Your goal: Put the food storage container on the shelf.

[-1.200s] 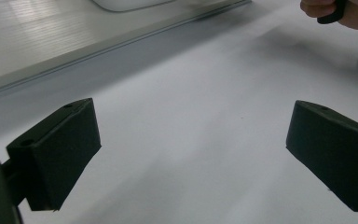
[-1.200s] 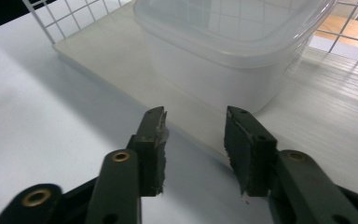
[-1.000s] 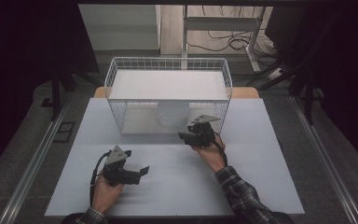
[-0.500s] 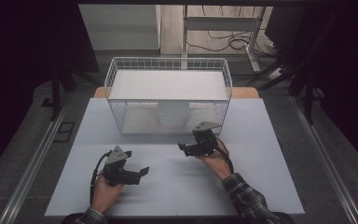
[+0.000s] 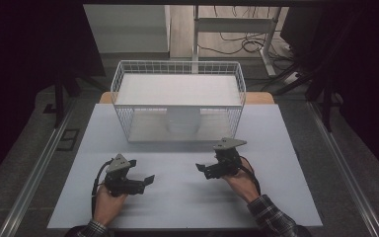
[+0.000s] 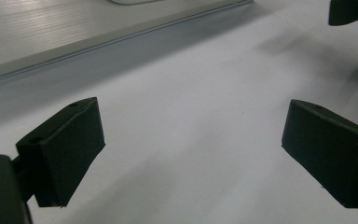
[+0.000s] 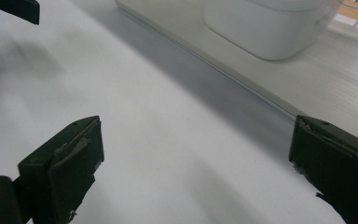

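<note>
Jaws spread wide and holding nothing, the left gripper [image 5: 145, 180] sits low over the white bench [image 5: 187, 197], its black pads [image 6: 67, 149] framing only bare surface in the left gripper view. The right gripper [image 5: 203, 170] is likewise parted wide and empty, its worn pads [image 7: 70, 163] hanging just above the bench in the right gripper view. The two tools point toward each other across the near half of the bench, apart, each gripped by a hand [image 5: 109, 205] entering from the bottom edge; the right hand [image 5: 242, 180] wears a plaid sleeve [image 5: 271, 219]. A grey three-cornered plate [image 5: 229, 143] tops the right gripper. Beyond both, toward the far side of the bench, stands a white wire basket [image 5: 177, 103], and a white rounded container [image 5: 181, 120] rests on its floor near the front wall. The right gripper view catches that container [image 7: 265, 28] past the basket's base rail, well clear of the jaws.
</note>
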A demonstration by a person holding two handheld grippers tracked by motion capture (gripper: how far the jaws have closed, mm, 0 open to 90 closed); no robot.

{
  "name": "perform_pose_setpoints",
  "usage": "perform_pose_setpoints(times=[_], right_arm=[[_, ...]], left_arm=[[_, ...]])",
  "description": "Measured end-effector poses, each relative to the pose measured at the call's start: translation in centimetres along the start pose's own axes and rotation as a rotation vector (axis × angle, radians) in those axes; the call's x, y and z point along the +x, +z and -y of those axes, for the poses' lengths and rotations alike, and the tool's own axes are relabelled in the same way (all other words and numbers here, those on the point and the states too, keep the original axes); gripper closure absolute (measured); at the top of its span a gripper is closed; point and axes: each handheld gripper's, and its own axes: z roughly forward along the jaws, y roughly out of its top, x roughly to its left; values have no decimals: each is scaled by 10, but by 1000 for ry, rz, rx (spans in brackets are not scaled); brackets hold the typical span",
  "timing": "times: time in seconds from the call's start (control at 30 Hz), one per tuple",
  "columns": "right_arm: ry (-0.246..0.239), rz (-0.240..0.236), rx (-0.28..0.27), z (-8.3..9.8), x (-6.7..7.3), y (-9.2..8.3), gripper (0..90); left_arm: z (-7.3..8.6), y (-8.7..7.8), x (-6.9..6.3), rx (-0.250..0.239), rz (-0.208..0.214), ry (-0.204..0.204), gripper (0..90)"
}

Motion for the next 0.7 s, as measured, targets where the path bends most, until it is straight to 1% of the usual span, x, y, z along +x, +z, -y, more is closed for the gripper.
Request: perform_pose_setpoints(times=[0.13, 0.2, 0.23, 0.43, 0.6, 0.7], right_arm=[[1, 17, 5, 5, 0, -11, 25], [-3, 26, 4, 8, -1, -16, 25], [-1, 30, 5, 9, -1, -18, 25], [4, 53, -5, 19, -2, -35, 25], [14, 68, -11, 30, -2, -51, 26], [31, 78, -13, 38, -4, -60, 26]], left_arm=[[1, -4, 1, 12, -17, 15, 53], [2, -6, 1, 11, -27, 21, 52], [2, -9, 1, 9, -39, 28, 53], [5, -17, 2, 11, -63, 41, 54], [8, -24, 3, 7, -72, 39, 55], [11, -28, 4, 3, -77, 36, 54]])
